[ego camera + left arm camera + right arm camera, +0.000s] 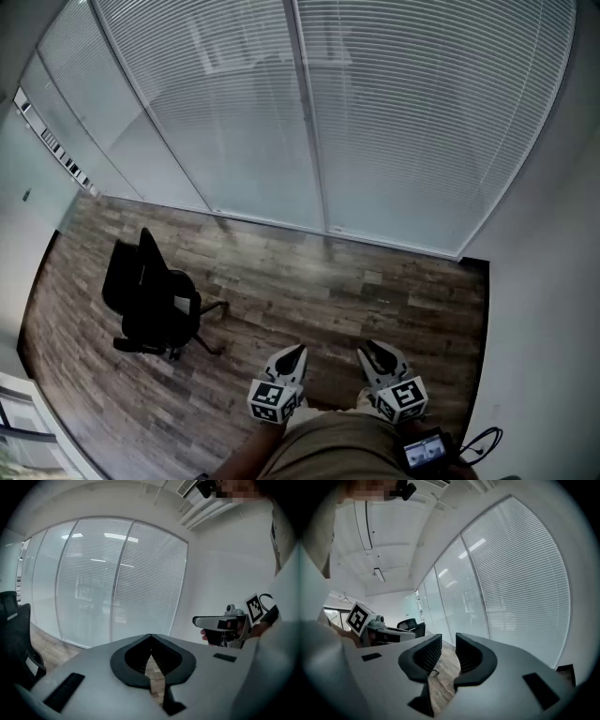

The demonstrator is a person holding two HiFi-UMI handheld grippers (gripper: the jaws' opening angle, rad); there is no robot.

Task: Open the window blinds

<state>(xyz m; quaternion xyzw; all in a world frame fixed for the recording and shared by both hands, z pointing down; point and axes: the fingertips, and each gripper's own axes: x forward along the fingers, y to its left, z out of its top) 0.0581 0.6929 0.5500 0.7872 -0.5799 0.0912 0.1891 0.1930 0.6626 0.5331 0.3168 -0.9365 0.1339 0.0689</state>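
At twelve o'clock, across the wood floor (309, 281), closed window blinds (403, 112) hang well away. Waist-level, the left gripper (296, 352) is pinched shut and the right gripper (367, 349) parted, both empty, likely awaiting approach.

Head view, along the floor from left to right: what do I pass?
Black wheeled office chair → left gripper, jaws shut → right gripper, jaws apart → white side wall.

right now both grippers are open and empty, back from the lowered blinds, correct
Not quite: only the right gripper is open. The left gripper is shut, tips together, as the left gripper view shows. Both are empty, back from the lowered blinds.
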